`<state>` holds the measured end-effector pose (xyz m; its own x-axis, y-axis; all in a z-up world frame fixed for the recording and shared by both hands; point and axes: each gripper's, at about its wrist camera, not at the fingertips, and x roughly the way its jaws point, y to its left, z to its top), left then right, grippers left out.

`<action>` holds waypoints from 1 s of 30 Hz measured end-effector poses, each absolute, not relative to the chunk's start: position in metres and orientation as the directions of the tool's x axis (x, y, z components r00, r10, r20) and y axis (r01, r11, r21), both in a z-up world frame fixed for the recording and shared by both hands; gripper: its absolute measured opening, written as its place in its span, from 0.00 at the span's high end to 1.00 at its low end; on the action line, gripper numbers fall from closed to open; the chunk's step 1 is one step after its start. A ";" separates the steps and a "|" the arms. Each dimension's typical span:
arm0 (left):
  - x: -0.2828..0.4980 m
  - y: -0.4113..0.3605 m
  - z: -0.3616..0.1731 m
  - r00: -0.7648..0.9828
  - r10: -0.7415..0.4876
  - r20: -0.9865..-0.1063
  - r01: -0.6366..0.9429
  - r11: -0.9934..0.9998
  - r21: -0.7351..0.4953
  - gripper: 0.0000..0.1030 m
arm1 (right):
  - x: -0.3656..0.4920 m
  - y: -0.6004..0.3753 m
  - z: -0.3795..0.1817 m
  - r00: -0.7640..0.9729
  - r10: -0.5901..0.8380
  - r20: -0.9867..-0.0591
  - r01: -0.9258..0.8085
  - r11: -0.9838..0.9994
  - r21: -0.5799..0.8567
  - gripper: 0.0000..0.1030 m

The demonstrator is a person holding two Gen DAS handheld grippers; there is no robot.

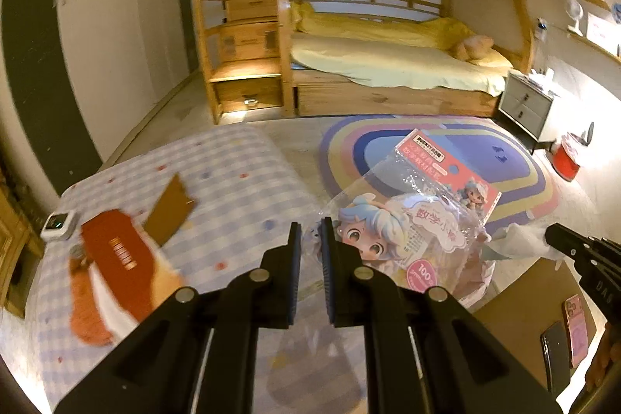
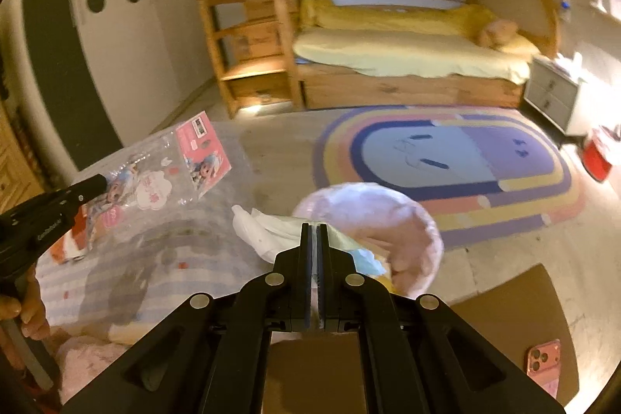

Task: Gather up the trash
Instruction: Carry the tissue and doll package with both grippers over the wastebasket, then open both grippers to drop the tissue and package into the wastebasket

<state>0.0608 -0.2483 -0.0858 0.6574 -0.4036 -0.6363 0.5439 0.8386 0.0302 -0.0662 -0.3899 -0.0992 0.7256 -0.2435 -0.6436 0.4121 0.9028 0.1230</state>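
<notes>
My left gripper (image 1: 310, 235) is shut on the corner of a clear plastic toy bag (image 1: 411, 216) printed with a blue-haired cartoon girl, held in the air above the checked bed; the bag also shows in the right wrist view (image 2: 167, 173). My right gripper (image 2: 314, 243) is shut on a crumpled white tissue (image 2: 268, 231), held beside a pink round bin (image 2: 388, 220). In the left wrist view the right gripper (image 1: 551, 239) holds the tissue (image 1: 516, 239) over the bin (image 1: 481, 282).
On the checked blanket (image 1: 233, 181) lie a red envelope (image 1: 120, 258), a brown card (image 1: 170, 212), an orange plush item (image 1: 85, 313) and a white timer (image 1: 58, 224). A cardboard box (image 2: 504, 317) with a pink phone (image 2: 543, 359) sits right. A rainbow rug (image 2: 446, 161), bunk bed (image 2: 388, 64) and red bin (image 2: 597, 154) lie beyond.
</notes>
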 end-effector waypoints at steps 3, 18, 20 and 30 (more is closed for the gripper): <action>0.064 -0.273 -0.090 0.642 -0.419 -0.642 0.565 0.825 0.027 0.92 | -0.065 -0.411 -0.108 0.712 -0.250 -0.656 0.447 0.882 0.148 0.98; 0.095 -0.371 -0.116 0.525 -0.477 -0.705 0.649 0.760 -0.032 0.91 | -0.025 -0.458 -0.158 0.633 -0.245 -0.735 0.518 0.839 0.166 0.98; 0.098 -0.379 -0.118 0.509 -0.487 -0.710 0.654 0.755 -0.049 0.89 | -0.021 -0.462 -0.163 0.626 -0.243 -0.741 0.525 0.834 0.170 0.98; 0.098 -0.361 -0.111 0.514 -0.513 -0.688 0.650 0.756 -0.078 0.42 | -0.014 -0.476 -0.172 0.605 -0.252 -0.756 0.570 0.799 0.189 0.81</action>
<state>0.0979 -0.3611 -0.1106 0.5138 -0.5125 -0.6879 0.6499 0.7561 -0.0779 -0.0136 -0.4755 -0.1720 0.6045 -0.2520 -0.7557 0.5701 0.7995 0.1895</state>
